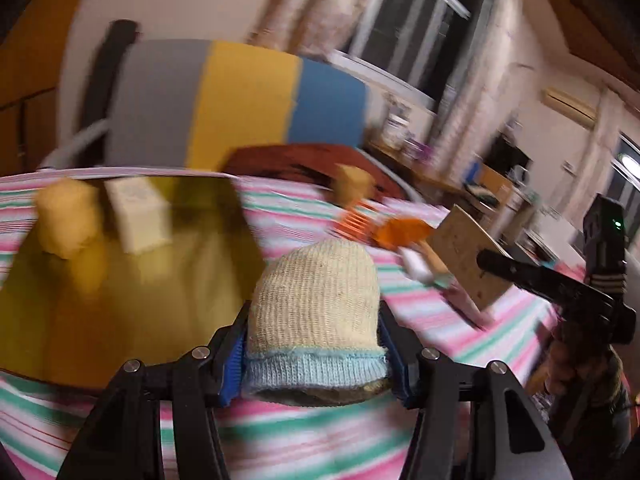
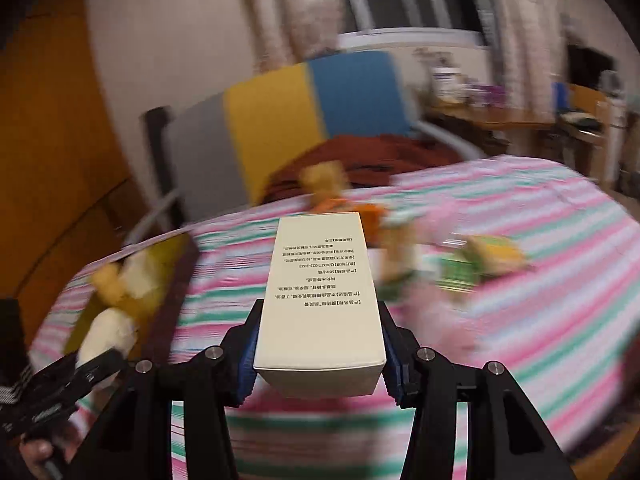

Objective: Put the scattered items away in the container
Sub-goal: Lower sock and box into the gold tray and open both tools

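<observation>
My left gripper is shut on a rolled cream sock with a light blue cuff, held just right of the yellow container. The container holds a yellow soft item and a white box. My right gripper is shut on a cream carton with printed text, above the striped cloth, right of the container. The right gripper with its carton also shows in the left wrist view. Loose items lie on the cloth: an orange comb and a green-yellow packet.
The table has a pink, green and white striped cloth. A chair with a grey, yellow and blue back stands behind it, with a dark red cloth on the seat. A wooden desk with clutter is at the far right.
</observation>
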Action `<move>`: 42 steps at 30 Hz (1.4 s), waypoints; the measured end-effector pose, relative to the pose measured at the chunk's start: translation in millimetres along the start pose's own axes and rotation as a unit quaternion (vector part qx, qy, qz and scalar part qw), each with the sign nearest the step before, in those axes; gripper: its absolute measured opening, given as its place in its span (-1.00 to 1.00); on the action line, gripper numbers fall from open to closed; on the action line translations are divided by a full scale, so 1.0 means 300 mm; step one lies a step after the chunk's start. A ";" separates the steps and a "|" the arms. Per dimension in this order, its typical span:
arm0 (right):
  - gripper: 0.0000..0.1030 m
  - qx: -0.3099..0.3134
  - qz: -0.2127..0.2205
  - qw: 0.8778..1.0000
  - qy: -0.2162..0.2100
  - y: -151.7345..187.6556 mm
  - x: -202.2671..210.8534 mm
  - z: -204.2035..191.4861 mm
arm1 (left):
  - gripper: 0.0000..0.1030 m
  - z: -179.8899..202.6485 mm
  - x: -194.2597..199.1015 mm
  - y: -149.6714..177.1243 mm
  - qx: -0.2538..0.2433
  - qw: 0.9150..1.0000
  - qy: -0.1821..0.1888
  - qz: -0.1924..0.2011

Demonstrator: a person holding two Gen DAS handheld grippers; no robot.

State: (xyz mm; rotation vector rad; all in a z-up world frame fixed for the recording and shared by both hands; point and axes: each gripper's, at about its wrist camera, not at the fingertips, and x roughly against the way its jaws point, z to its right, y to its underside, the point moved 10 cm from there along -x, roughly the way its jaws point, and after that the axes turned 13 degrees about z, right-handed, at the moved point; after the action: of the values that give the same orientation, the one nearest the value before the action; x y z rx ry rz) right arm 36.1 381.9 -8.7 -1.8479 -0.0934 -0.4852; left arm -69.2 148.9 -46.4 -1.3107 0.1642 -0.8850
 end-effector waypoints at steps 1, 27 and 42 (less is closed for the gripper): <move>-0.01 0.002 -0.007 1.000 -0.022 0.001 -0.039 -0.070 | 0.11 -0.063 0.006 -0.018 0.005 1.000 -0.022 0.003; -0.01 0.123 -0.136 0.980 -0.079 0.119 -0.802 -0.797 | 0.12 -0.643 -0.219 -0.066 0.090 0.973 -0.182 -0.109; 0.26 0.113 -0.119 0.984 -0.073 0.121 -0.865 -0.789 | 0.41 -0.654 -0.282 -0.099 0.042 0.965 -0.233 -0.111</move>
State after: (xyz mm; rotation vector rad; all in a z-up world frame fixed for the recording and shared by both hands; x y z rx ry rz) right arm -256.0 196.1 -79.0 -1.6538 -0.4556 -0.4820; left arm -252.2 53.5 -109.1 -1.4389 -0.3921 -0.7362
